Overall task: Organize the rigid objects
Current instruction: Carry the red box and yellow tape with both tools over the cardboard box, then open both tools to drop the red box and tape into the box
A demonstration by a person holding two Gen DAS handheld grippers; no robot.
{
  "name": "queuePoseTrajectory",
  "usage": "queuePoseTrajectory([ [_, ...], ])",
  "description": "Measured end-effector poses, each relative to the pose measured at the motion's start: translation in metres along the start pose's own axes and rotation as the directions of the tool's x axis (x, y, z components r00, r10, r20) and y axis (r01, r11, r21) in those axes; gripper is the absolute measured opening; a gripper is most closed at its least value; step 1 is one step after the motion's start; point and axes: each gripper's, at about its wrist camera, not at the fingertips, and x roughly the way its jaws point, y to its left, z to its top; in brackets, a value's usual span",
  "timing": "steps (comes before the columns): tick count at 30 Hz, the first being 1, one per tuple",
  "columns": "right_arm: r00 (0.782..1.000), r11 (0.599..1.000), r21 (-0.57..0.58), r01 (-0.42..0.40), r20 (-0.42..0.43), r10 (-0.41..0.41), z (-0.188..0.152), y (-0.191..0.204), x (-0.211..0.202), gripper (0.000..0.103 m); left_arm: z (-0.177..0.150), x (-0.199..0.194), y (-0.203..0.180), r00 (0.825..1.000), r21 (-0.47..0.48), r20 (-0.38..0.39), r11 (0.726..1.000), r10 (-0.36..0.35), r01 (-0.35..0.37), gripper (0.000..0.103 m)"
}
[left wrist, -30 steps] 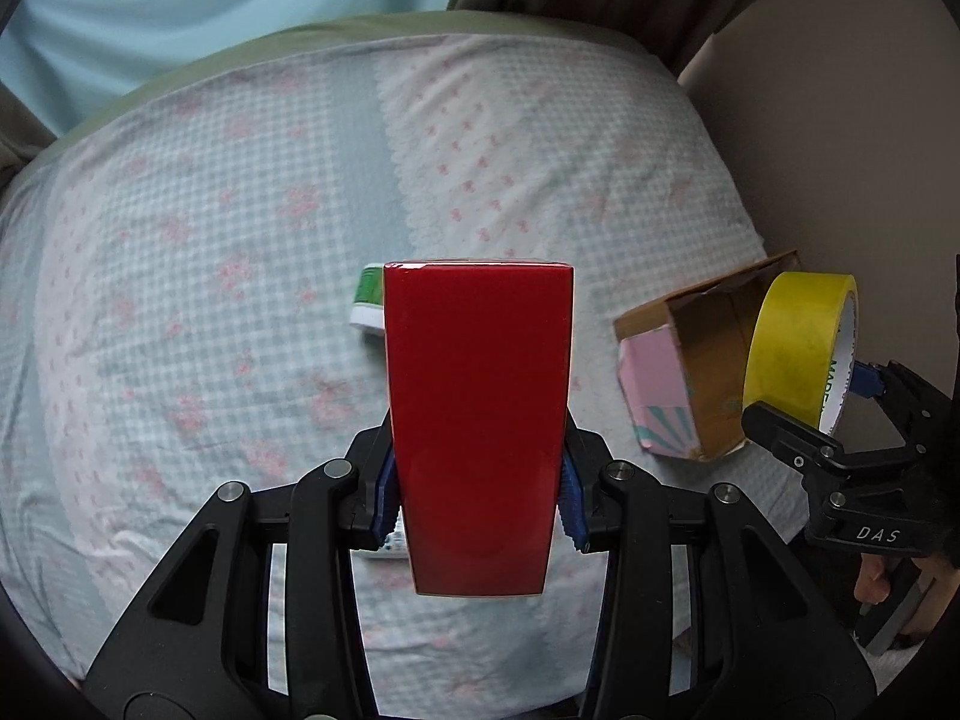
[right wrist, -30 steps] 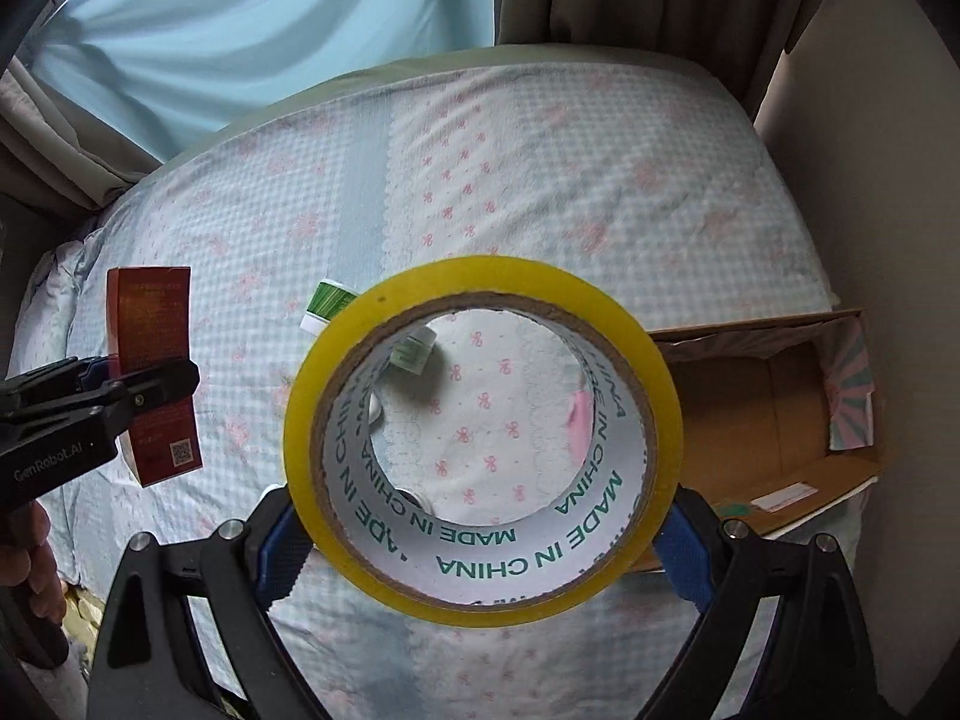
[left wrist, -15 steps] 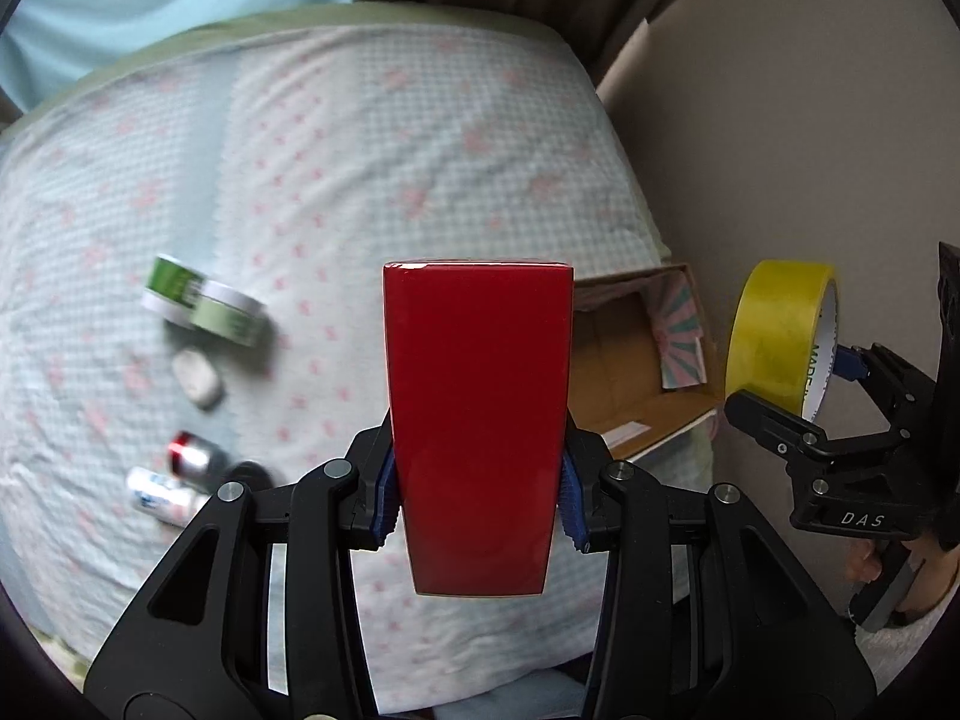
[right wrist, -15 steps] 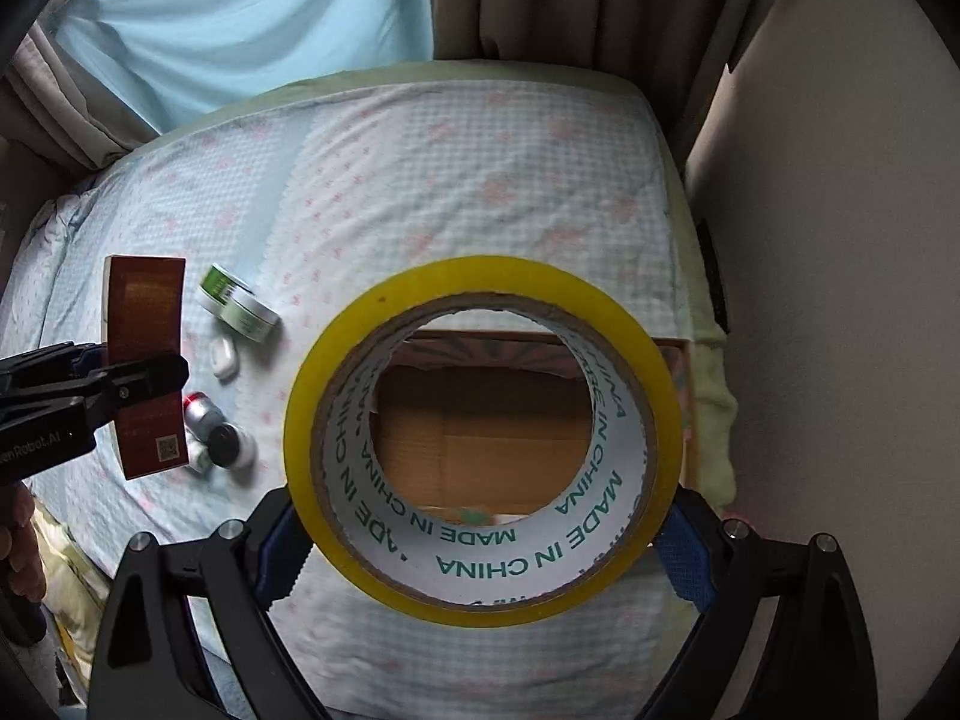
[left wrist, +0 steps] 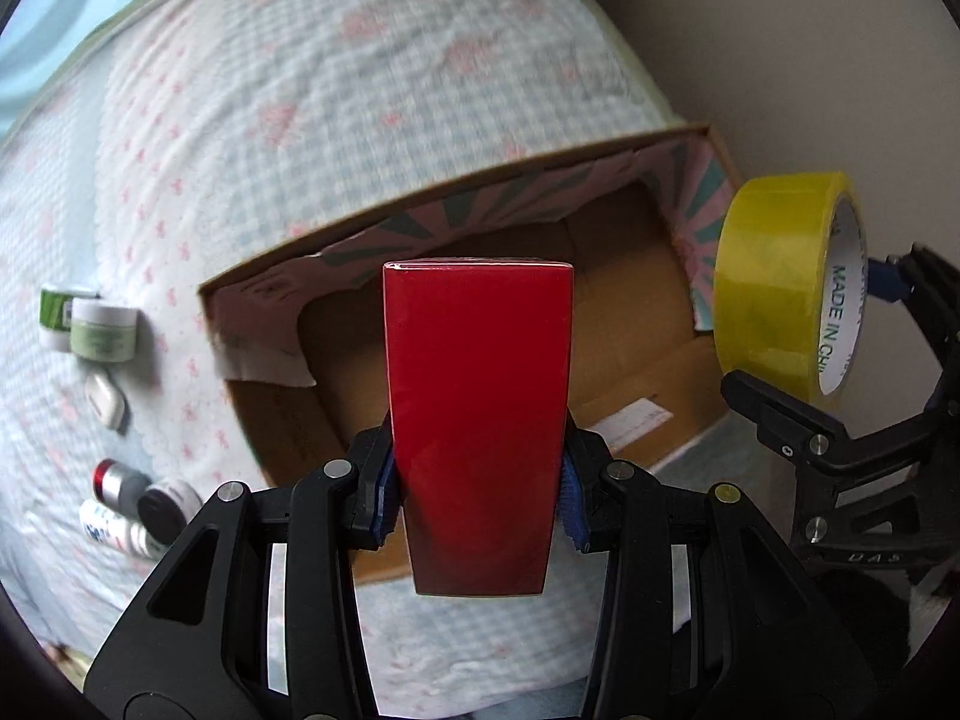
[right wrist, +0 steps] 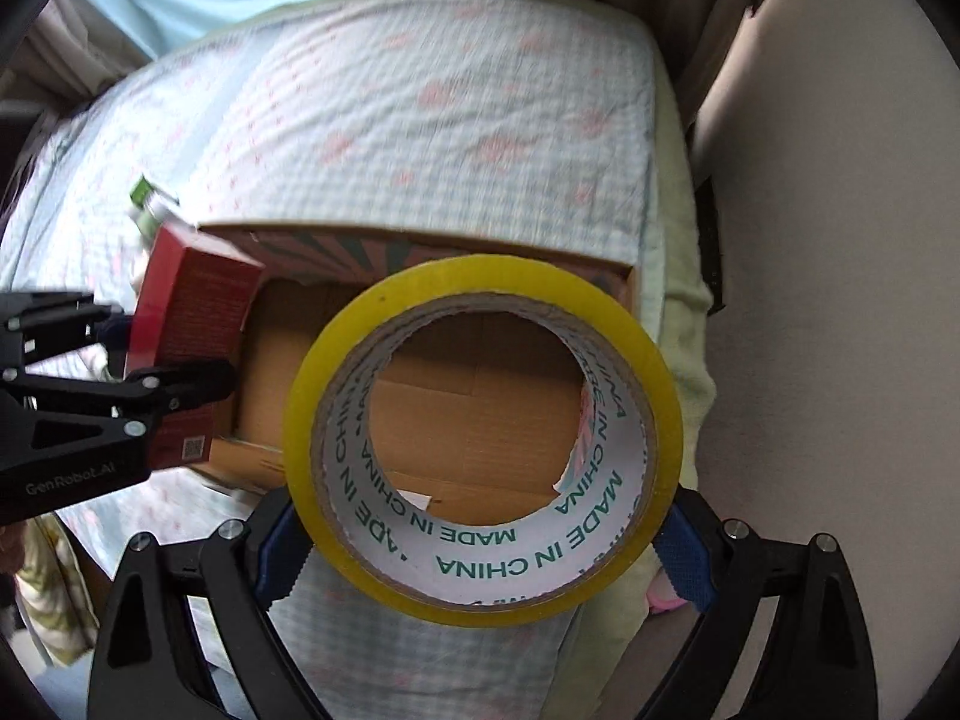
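My left gripper [left wrist: 477, 492] is shut on a glossy red box [left wrist: 477, 408] and holds it above the open cardboard box [left wrist: 636, 354] on the bed. The red box also shows in the right wrist view [right wrist: 192, 324]. My right gripper [right wrist: 480, 546] is shut on a roll of yellow tape [right wrist: 483, 594], held over the right part of the cardboard box [right wrist: 474, 396]. The tape also shows at the right of the left wrist view [left wrist: 774, 288]. The box floor that shows is bare apart from a white label.
Several small items lie on the bedspread left of the box: two green-labelled jars [left wrist: 102, 330], a white case [left wrist: 105, 399], a silver bottle with a red band [left wrist: 117, 480] and a dark-lidded jar [left wrist: 165, 507]. A beige wall [right wrist: 828, 240] runs along the right.
Both grippers have moved right and closer to the cardboard box, which now fills the middle of both views. The red box and the tape stay gripped.
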Motion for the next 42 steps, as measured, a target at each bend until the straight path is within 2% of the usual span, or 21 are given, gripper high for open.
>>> queuePoseTrajectory([
  [5,1.0,0.995,-0.104,0.004,-0.018,-0.006,0.0,0.009,0.039,0.094,0.005,0.048,-0.001,0.995,0.066,-0.074,0.996,0.068,-0.063,0.038],
  [10,0.999,0.985,-0.174,-0.003,-0.045,-0.005,0.002,0.021,0.067,0.094,0.002,0.079,0.003,0.984,0.099,-0.137,0.99,0.112,-0.099,0.038],
  [15,0.997,0.969,-0.247,-0.011,-0.076,-0.008,0.002,0.035,0.086,0.094,-0.002,0.088,0.005,0.982,0.106,-0.157,0.99,0.107,-0.091,0.038],
  [19,0.996,0.964,-0.262,-0.04,-0.083,0.019,0.004,0.039,0.09,0.094,0.0,0.084,0.001,0.982,0.141,-0.13,0.983,0.137,-0.119,0.038],
  [20,0.996,0.965,-0.256,-0.049,-0.082,0.028,0.004,0.038,0.09,0.094,0.001,0.082,0.001,0.982,0.142,-0.126,0.982,0.141,-0.123,0.043],
  [21,0.996,0.967,-0.247,-0.057,-0.083,0.038,0.005,0.038,0.09,0.094,0.003,0.078,0.0,0.984,0.144,-0.115,0.982,0.139,-0.122,0.066],
  [22,0.995,0.968,-0.242,-0.066,-0.094,0.044,0.005,0.037,0.09,0.095,0.005,0.073,-0.001,0.983,0.147,-0.095,0.979,0.155,-0.14,0.081],
  [23,0.993,0.964,-0.258,-0.059,-0.111,0.031,0.003,0.038,0.091,0.099,0.007,0.068,0.0,0.978,0.149,-0.076,0.972,0.195,-0.183,0.103],
  [24,0.994,0.961,-0.274,-0.039,-0.112,0.009,0.002,0.038,0.09,0.103,0.009,0.063,0.002,0.981,0.146,-0.063,0.975,0.181,-0.17,0.103],
  [26,0.996,0.954,-0.297,-0.051,-0.086,0.026,-0.002,0.038,0.082,0.103,0.01,0.056,0.006,0.989,0.127,-0.067,0.984,0.135,-0.126,0.103],
  [28,0.997,0.956,-0.289,-0.059,-0.057,0.044,-0.006,0.036,0.073,0.103,0.008,0.052,0.008,0.986,0.133,-0.058,0.98,0.157,-0.148,0.103],
  [31,0.997,0.964,-0.26,-0.059,-0.06,0.045,-0.007,0.032,0.066,0.103,0.0,0.046,0.005,0.984,0.148,-0.051,0.975,0.172,-0.163,0.103],
  [42,0.997,0.979,-0.201,-0.021,-0.073,0.006,-0.005,0.022,0.05,0.103,0.005,0.023,-0.003,0.988,0.143,-0.023,0.979,0.152,-0.147,0.103],
])
